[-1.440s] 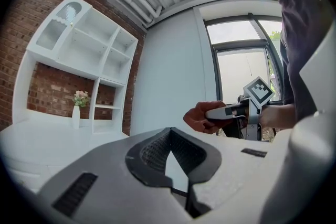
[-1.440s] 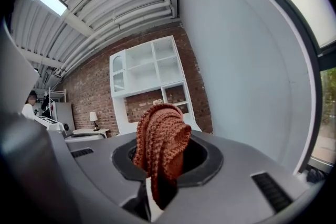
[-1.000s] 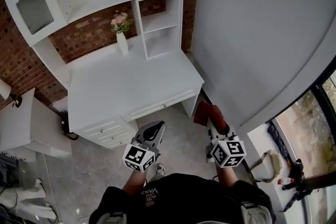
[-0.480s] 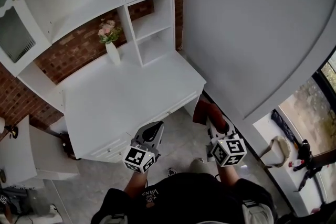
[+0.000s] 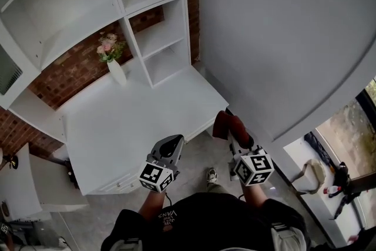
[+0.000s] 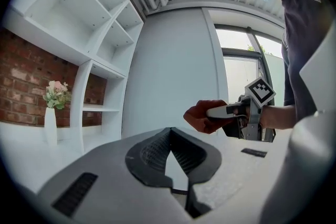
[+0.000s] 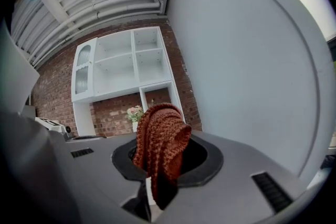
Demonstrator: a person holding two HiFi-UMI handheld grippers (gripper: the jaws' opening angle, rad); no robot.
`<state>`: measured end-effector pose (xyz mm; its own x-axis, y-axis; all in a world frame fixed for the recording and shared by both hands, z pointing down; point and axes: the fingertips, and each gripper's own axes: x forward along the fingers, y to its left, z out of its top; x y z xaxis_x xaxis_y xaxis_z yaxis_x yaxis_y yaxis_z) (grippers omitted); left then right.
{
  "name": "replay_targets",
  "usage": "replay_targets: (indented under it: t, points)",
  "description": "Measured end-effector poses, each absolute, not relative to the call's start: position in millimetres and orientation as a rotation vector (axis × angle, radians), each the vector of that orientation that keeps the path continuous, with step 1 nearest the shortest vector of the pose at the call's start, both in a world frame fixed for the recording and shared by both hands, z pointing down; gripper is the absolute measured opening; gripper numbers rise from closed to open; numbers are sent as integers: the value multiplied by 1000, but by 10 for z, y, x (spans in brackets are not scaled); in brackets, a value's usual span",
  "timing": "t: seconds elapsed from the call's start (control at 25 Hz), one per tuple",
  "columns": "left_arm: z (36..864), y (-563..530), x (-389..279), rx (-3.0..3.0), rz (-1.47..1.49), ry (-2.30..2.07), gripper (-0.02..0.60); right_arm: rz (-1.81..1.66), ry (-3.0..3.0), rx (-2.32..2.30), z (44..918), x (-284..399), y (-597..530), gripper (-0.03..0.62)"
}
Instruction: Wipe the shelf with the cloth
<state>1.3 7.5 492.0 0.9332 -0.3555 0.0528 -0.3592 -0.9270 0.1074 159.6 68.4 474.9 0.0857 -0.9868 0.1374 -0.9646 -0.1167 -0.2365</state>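
Note:
The white shelf unit [image 5: 154, 38] stands over a white desk [image 5: 135, 120] against a brick wall; the right gripper view shows the shelf unit [image 7: 131, 68] far off. My right gripper [image 5: 233, 132] hovers off the desk's front right corner, shut on a rust-coloured knitted cloth [image 5: 226, 124]. That cloth [image 7: 160, 139] bunches up between the jaws and drapes over their tips. My left gripper [image 5: 173, 143] hangs over the desk's front edge. In its own view the left gripper [image 6: 169, 134] has its pads meeting at the tip with nothing between them.
A white vase of pink flowers [image 5: 113, 62] stands at the back of the desk, left of the small cubbies. A large grey wall panel [image 5: 282, 32] fills the right side. Drawers [image 5: 126, 182] sit under the desk front. The person's shoe [image 5: 212, 176] rests on the grey floor.
The desk and shelf unit have slid left and nearer in the head view as the person steps closer. Both grippers keep their places and their states, the cloth still held.

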Motion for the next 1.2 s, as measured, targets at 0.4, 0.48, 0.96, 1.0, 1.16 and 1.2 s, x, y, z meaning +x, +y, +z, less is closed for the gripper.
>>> replay_targets:
  t: [0.4,0.48,0.96,1.0,1.16,1.2]
  points:
    - [4871,-717,620,2982,56,-740,8,-434,2190,-2084,4783,2195,-267,94]
    - [4868,-839,709,2971,50,-785,8,-443,2229,-2032,4775,2275,-436,94]
    - [4984,-1192,832,2898,75,-938,8,-338,2426,-1879,4643,2389,-1253,94]
    - [4985,-1241,826,2899,73,-935,8,-329,2436,-1868,4623,2360,-1331,94]
    - [4950,-1488,786,2917,63,-927,8,-260,2470,-1831,4448,2240,-1659,94]
    - [4932,-1550,774,2920,59,-925,8,-245,2474,-1822,4388,2213,-1736,94]
